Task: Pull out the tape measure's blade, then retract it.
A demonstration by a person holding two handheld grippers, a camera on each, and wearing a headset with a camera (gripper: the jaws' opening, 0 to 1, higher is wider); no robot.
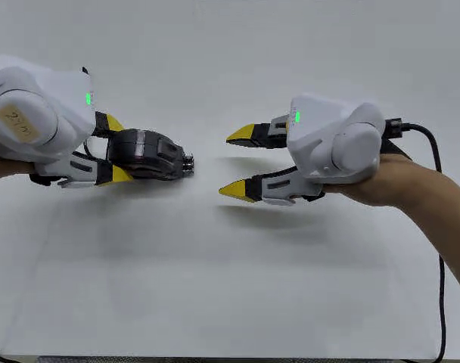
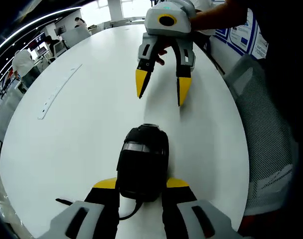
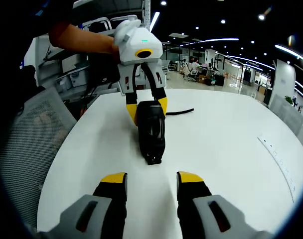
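- Head view: the left tongs [image 1: 118,149], at the left of the frame, clench the black tape [image 1: 148,153] over the white desk [image 1: 230,287]. The right tongs [image 1: 235,163], right of centre, gape with nothing between them, tips facing the tape but apart from it.
- Left gripper view: the tape [image 2: 143,162] sits lower centre, gripped in the left tongs [image 2: 141,183]. The right tongs [image 2: 161,93] are spread at the top.
- Right gripper view: the right tongs [image 3: 151,178] are released at the bottom. The tape [image 3: 151,130] is at centre, held by the left tongs [image 3: 147,108] above it.
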